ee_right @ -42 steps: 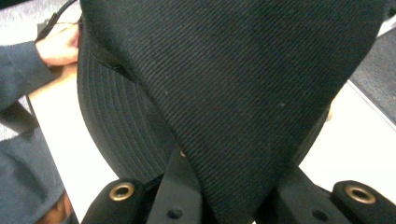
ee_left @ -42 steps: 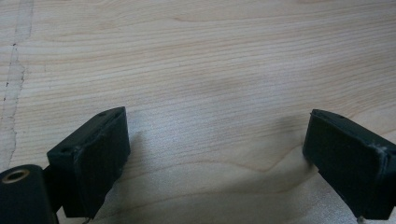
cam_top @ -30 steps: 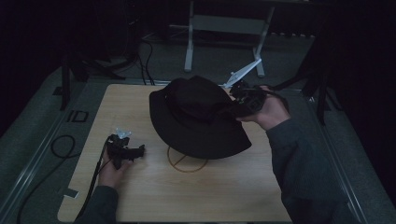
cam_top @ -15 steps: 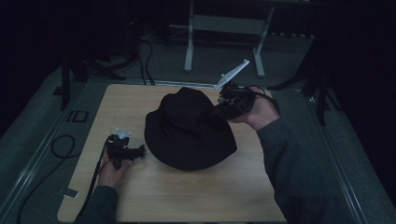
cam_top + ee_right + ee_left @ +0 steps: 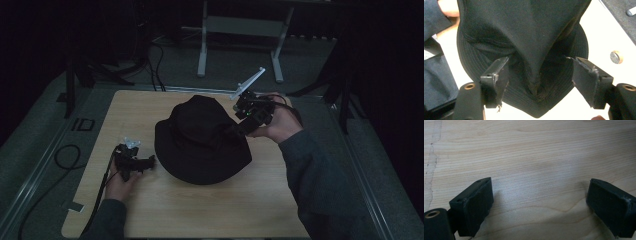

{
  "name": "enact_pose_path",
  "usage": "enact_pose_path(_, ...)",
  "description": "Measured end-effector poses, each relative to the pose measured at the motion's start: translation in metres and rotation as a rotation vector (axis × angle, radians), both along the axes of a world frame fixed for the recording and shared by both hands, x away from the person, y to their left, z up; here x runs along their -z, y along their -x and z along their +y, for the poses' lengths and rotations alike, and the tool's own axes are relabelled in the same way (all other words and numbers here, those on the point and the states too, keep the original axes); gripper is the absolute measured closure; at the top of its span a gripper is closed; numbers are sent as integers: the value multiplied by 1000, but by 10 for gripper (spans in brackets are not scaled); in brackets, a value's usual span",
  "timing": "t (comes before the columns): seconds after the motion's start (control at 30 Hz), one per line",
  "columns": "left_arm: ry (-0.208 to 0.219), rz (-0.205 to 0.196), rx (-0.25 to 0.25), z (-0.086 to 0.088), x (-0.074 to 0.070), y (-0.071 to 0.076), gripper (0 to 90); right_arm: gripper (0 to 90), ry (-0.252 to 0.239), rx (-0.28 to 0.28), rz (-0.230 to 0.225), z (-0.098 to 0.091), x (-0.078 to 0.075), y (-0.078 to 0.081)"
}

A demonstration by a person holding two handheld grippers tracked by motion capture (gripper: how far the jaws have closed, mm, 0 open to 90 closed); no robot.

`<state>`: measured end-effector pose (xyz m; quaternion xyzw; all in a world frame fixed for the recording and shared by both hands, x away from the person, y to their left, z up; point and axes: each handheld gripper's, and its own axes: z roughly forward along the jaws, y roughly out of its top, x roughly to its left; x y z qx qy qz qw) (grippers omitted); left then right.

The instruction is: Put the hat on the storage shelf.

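Note:
A black bucket hat [image 5: 200, 142] lies crown up on the wooden table [image 5: 225, 210], a little left of its middle. My right gripper [image 5: 239, 128] is at the hat's right side, pointing down into it. Its jaws have just been opening and now stand wide. In the right gripper view a pinched ridge of the hat [image 5: 524, 30] runs between the pads without touching them, so the right gripper [image 5: 539, 82] is open. My left gripper [image 5: 149, 162] rests on the table just left of the brim. In its own view the left gripper [image 5: 540, 202] is open over bare wood.
A white metal stand [image 5: 240, 30] stands on the floor beyond the table's far edge. A black cable [image 5: 65, 155] loops on the floor at the left. A small round plug [image 5: 616, 57] sits in the tabletop right of the hat.
The hat came down from being held up and tilted to lying flat on the table. The right gripper's jaws went from shut on the hat to open. The left gripper stayed put.

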<state>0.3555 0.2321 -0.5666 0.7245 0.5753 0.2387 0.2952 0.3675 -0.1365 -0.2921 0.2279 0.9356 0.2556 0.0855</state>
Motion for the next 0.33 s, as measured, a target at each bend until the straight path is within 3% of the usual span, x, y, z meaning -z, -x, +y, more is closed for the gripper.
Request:
enact_pose_path(0.2,-3,2,2,0,0,0,75,253,12,-31,34,-1,5,0)
enact_pose_path(0.33,0,0,0,0,0,0,75,252,29,-5,49,-7,16,-4)
